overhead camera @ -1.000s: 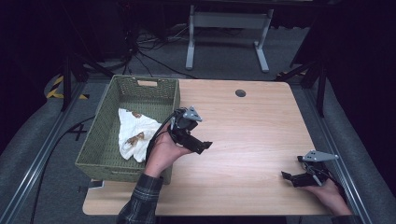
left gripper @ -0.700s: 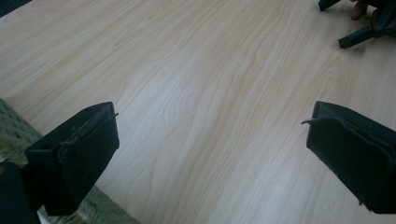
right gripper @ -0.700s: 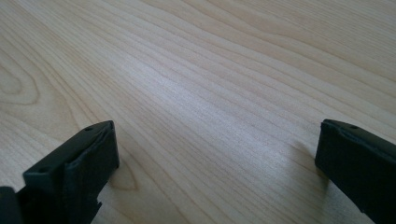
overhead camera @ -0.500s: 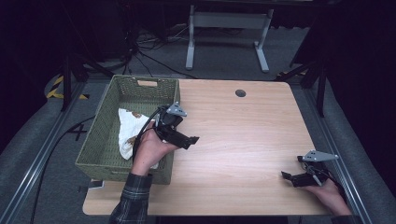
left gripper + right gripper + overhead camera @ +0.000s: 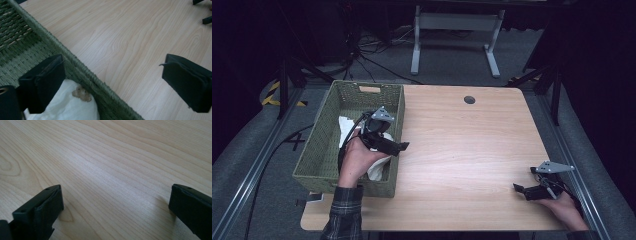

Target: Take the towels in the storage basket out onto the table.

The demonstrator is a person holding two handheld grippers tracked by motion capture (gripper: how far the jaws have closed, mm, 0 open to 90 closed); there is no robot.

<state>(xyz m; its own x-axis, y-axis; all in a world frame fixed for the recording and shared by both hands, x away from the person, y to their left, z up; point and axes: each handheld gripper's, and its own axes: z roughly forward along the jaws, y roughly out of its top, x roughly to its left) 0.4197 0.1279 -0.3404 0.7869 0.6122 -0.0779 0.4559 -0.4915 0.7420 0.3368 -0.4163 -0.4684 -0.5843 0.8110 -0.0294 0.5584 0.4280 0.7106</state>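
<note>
Nearest the person's side, the right gripper [image 5: 526,190] rests low on the bare wooden table [image 5: 472,150] at its near right corner, jaws spread wide with nothing but wood grain between them. Further in and across to the other side, the left gripper [image 5: 398,146] hangs over the right wall of the green woven basket [image 5: 319,150], jaws also wide apart and holding nothing; in the left gripper view one jaw sits over the basket's inside, the other out over the tabletop, with the rim running between them. Just below the inner jaw lies the white cloth [image 5: 72,107], crumpled in the basket's bottom with a brownish mark on it. It looks soft, light and limp, so it should bunch and drape when lifted; pinching a raised fold near the top seems the surest hold.
</note>
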